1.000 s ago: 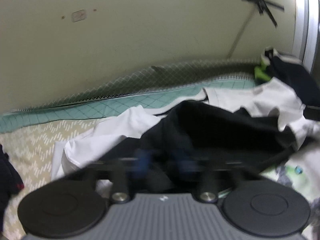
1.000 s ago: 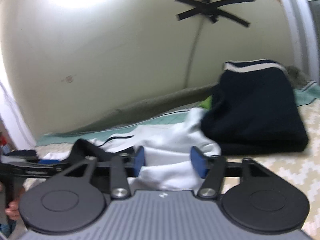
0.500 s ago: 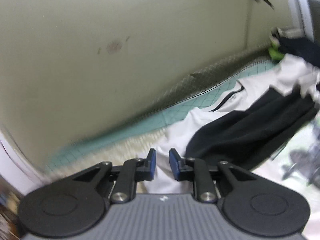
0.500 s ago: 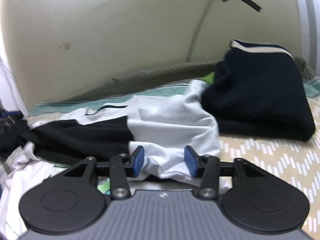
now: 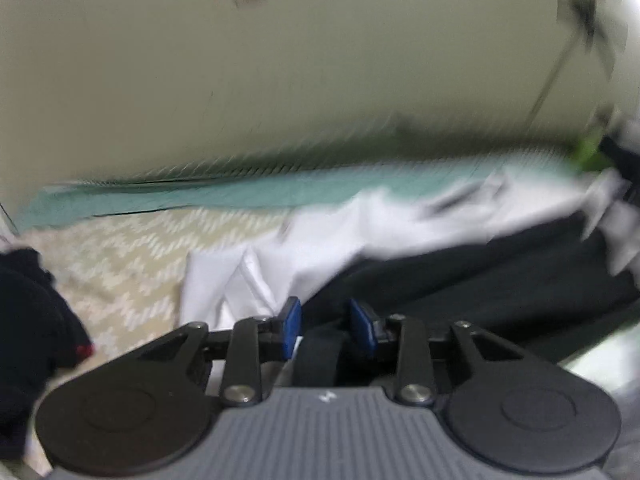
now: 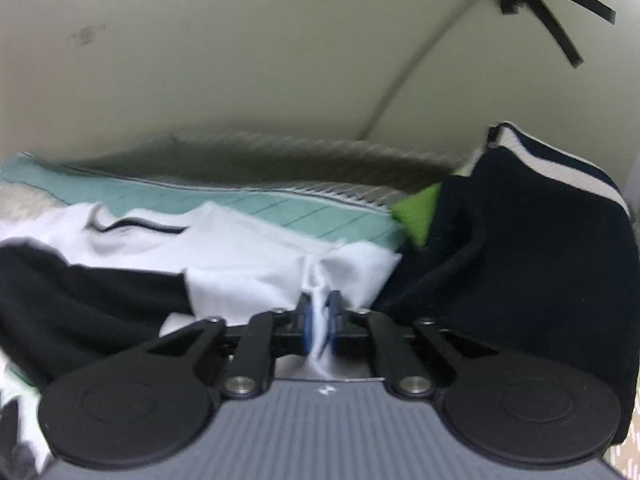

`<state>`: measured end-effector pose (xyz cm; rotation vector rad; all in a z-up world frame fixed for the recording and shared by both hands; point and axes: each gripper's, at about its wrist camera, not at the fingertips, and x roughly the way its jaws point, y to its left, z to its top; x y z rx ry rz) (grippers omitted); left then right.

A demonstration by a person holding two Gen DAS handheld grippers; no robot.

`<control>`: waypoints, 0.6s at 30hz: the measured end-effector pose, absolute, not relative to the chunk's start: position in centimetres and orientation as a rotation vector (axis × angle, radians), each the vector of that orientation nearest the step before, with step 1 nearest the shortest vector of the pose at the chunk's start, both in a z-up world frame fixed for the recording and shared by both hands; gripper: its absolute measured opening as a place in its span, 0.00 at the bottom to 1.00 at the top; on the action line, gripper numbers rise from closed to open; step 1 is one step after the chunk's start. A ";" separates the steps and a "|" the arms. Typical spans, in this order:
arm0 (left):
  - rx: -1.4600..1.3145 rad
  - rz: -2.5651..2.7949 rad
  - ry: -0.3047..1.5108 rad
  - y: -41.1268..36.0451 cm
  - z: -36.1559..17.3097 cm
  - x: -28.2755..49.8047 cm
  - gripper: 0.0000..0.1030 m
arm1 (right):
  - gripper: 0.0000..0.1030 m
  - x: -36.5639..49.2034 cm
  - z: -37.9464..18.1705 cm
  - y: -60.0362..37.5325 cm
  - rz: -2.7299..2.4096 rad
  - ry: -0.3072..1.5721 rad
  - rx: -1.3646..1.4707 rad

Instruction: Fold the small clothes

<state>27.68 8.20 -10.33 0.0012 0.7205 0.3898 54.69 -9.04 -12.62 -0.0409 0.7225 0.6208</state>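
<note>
The right gripper [image 6: 320, 322] is pinching a bunched fold of the white garment [image 6: 256, 264] at lower centre of its frame, pads pressed on the cloth. The left gripper [image 5: 326, 326] is opening, its blue pads [image 5: 291, 326] apart over the black cloth [image 5: 480, 280] at lower centre, not pressing it.

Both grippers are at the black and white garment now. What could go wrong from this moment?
1. The right gripper pinches only a thin edge of the white fabric; a pull may slip it out.
2. The left gripper, its jaws just opening, stands apart around the black fabric, so that side could drop and bunch.
</note>
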 end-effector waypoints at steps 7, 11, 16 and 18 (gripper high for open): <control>-0.009 0.409 0.708 7.6 -8.1 25.9 0.36 | 0.39 48.6 -9.9 -12.1 0.732 0.614 0.007; -0.046 0.365 0.630 7.8 -6.4 21.5 0.41 | 0.36 43.5 -8.9 -17.1 0.879 0.650 0.081; -0.068 0.343 0.574 6.9 -4.7 13.4 0.45 | 0.34 37.9 -9.4 -25.3 0.943 0.649 0.152; -0.072 0.364 0.569 6.6 -4.6 9.5 0.48 | 0.34 36.4 -9.8 -27.8 0.934 0.637 0.196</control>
